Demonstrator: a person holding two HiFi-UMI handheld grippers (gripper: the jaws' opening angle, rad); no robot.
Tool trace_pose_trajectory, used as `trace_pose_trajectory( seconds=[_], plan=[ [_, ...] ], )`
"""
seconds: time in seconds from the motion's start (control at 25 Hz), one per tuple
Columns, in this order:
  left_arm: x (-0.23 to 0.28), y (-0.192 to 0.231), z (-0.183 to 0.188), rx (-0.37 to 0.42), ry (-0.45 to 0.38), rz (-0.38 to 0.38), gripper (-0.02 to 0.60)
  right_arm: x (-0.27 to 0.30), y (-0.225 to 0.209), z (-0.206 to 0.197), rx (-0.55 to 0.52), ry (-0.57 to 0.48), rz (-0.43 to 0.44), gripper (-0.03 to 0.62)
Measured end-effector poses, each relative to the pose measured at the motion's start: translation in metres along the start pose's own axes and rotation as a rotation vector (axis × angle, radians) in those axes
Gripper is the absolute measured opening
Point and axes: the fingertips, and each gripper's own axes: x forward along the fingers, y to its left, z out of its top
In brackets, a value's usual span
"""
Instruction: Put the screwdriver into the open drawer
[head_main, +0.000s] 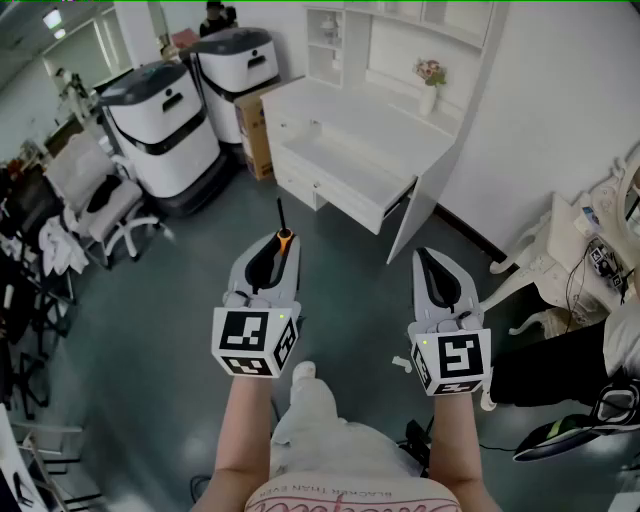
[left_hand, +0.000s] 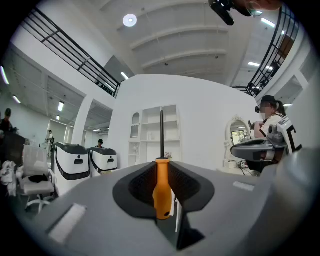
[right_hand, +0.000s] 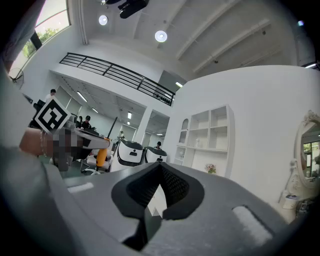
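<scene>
My left gripper is shut on a screwdriver with an orange handle; its black shaft points ahead at the white desk. In the left gripper view the orange handle sits clamped between the dark pads and the shaft rises in front of the shelf unit. The desk's drawer stands pulled open, some way beyond the tip. My right gripper hangs level beside the left, shut with nothing in it; its pads meet in the right gripper view, where the left gripper shows at the left.
Two white-and-black machines and a cardboard box stand left of the desk. Office chairs crowd the far left. A flower vase is on the desk top. White ornate furniture stands at the right. Grey floor lies between me and the desk.
</scene>
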Motion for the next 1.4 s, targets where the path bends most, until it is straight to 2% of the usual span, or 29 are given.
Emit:
trace_pose_trajectory(
  seconds=[0.36,0.56,1.12,1.4],
  plan=[
    [0.036,0.012,0.000,0.004,-0.006,-0.020,0.089,0.030,-0.013,-0.007,0.015,0.006,-0.003,0.000],
    [0.081,0.026,-0.010,-0.016,0.006,-0.026,0.089,0.068,-0.035,-0.021,0.004,0.035,-0.039,0.000],
    [0.236,0.085,-0.020,-0.028,0.013,-0.062,0.089,0.220,-0.090,-0.038,-0.002,0.045,-0.061,0.000],
    [0.278,0.110,-0.032,-0.042,0.033,-0.076,0.089,0.261,-0.103,-0.054,0.016,0.075,-0.092,0.001]
  ],
)
